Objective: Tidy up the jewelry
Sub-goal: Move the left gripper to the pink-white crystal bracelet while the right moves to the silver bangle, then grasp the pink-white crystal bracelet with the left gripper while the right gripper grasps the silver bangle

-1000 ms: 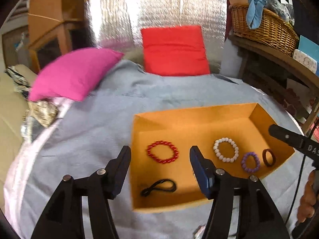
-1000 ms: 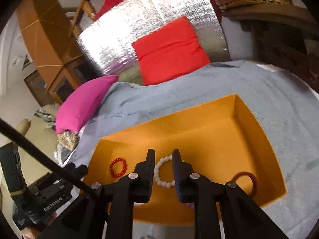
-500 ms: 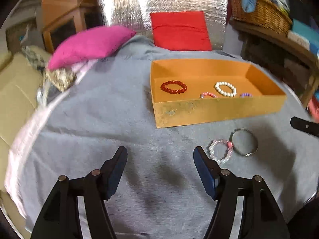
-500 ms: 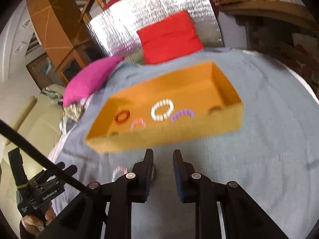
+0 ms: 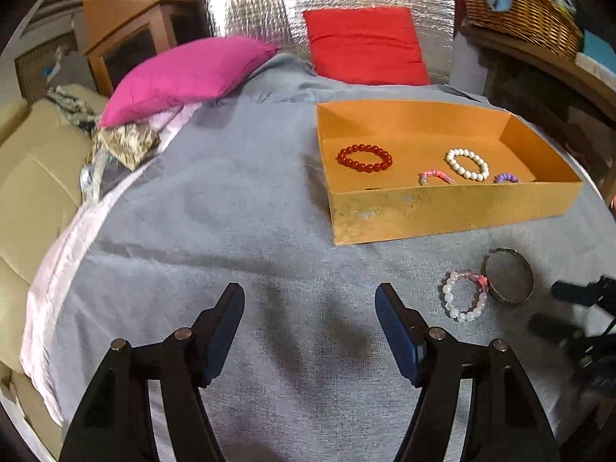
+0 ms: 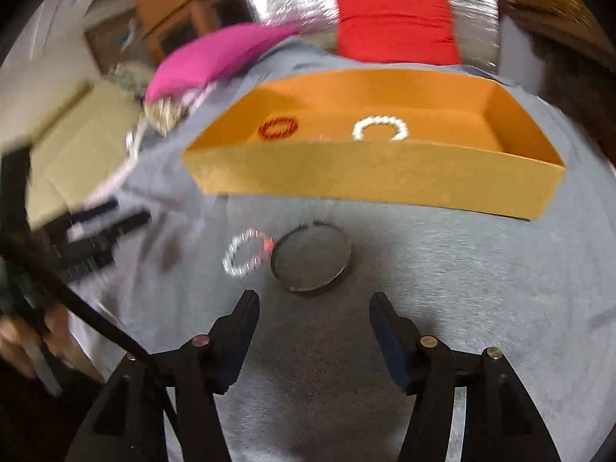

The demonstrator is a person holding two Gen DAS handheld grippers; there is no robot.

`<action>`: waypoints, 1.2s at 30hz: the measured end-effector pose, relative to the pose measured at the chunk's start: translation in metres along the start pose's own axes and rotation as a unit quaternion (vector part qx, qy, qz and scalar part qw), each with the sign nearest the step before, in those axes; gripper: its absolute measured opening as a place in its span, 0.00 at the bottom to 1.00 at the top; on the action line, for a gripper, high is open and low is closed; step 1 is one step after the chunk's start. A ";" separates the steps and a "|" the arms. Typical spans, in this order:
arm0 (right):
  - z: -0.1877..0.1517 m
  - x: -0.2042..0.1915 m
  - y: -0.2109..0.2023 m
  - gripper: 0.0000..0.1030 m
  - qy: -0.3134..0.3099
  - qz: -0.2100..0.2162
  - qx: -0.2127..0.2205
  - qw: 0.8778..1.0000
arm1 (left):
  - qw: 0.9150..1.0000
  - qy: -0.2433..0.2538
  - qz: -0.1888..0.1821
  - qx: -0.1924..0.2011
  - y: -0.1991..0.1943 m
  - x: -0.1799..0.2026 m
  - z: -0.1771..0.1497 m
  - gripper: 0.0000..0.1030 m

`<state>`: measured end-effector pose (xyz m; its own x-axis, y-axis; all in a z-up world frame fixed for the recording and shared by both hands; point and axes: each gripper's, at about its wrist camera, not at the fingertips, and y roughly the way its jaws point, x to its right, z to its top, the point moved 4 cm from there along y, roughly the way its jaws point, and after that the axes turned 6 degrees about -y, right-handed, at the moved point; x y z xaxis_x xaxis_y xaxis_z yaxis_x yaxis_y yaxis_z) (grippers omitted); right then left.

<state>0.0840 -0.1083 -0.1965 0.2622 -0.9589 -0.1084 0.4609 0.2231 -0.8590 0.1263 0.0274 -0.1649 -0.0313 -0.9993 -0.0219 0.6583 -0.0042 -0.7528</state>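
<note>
Both grippers have drawn back from over the orange cardboard tray (image 5: 442, 208) since a second ago, so the tray now lies ahead of them on the grey cloth (image 5: 231, 231) with its near wall facing the cameras. Left gripper (image 5: 310, 308) hovers over bare cloth, jaws apart with nothing between them. Right gripper (image 6: 313, 319) is blurred in its own view; its jaws are opening, nothing between them. Just beyond its tips, at 12 o'clock, lies a round silver metal bangle (image 6: 311, 260), touching a clear-and-pink beaded bracelet (image 6: 248, 252) at its 9 o'clock. Inside the tray sit a red beaded bracelet (image 5: 364, 158), a white pearl bracelet (image 5: 467, 164), a pink bracelet (image 5: 436, 177) and a purple one (image 5: 506, 178), the last two half hidden by the wall.
</note>
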 end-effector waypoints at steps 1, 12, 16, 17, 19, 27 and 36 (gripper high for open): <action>-0.001 -0.001 0.003 0.62 -0.006 -0.004 -0.004 1.000 | 1.000 -0.004 -0.004 -0.004 0.001 0.000 0.000 0.69; 0.012 -0.008 0.031 0.74 -0.044 -0.072 0.009 0.996 | 1.000 0.004 -0.009 -0.006 0.000 0.004 -0.003 0.69; 0.016 -0.002 0.030 0.57 -0.025 -0.083 0.015 0.996 | 1.000 0.008 -0.013 -0.004 -0.001 0.005 -0.003 0.69; 0.016 0.002 0.029 0.57 -0.018 -0.082 0.016 0.996 | 1.000 0.010 -0.014 -0.003 -0.001 0.006 -0.003 0.69; 0.016 0.008 0.026 0.57 -0.005 -0.076 0.016 0.997 | 1.000 0.014 -0.019 -0.002 -0.002 0.010 -0.003 0.69; 0.005 0.059 0.009 0.57 0.065 -0.113 0.004 0.991 | 0.995 0.068 -0.077 -0.014 -0.001 0.058 -0.012 0.69; -0.007 0.074 0.000 0.57 0.087 -0.109 -0.008 0.990 | 0.985 0.074 -0.141 -0.073 0.021 0.097 -0.025 0.70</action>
<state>0.0972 -0.1807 -0.2083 0.0077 -1.0000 -0.0022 0.4770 0.0056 -0.8789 0.1185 -0.0684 -0.1988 -0.3135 -0.9428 0.1137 0.4929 -0.2639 -0.8291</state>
